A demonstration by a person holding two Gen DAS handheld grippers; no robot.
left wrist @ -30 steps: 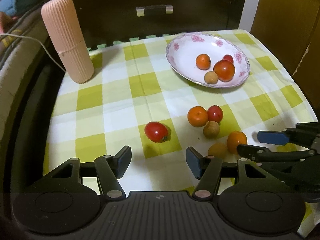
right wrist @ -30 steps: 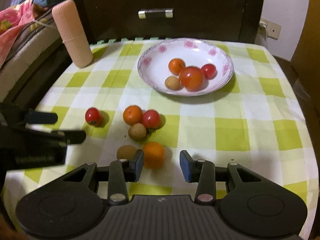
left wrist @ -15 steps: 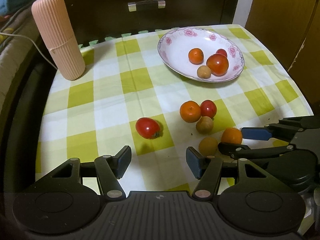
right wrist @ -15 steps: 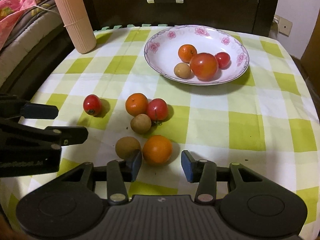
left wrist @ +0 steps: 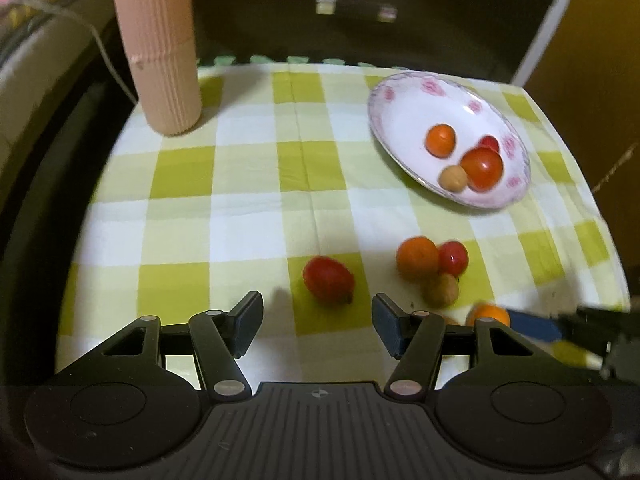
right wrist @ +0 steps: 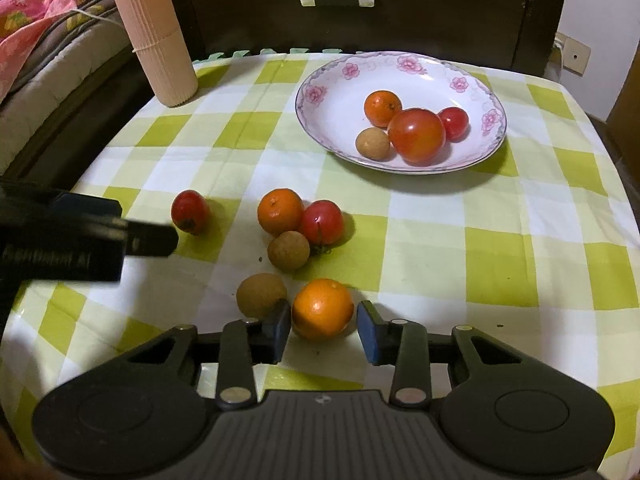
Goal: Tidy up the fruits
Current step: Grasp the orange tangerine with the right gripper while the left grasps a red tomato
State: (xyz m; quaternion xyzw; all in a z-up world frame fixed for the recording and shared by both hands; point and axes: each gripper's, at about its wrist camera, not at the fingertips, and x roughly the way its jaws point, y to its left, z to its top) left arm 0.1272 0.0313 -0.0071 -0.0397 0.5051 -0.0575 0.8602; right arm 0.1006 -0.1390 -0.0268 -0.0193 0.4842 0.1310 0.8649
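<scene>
Right gripper (right wrist: 323, 326) closing around the orange (right wrist: 322, 308), pads not yet pressing; its left finger could nudge the longan (right wrist: 261, 294) away; left gripper (left wrist: 318, 320) open, empty.

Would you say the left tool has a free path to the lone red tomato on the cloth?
Probably yes: the left tool stands open with the tomato just ahead of its gap, nothing between, and the other fruit off to the side.

Three oranges (right wrist: 322, 309), four tomatoes (right wrist: 416, 135), three longans (right wrist: 261, 294), one plate (right wrist: 320, 120), one pink ribbed case (right wrist: 154, 36).
</scene>
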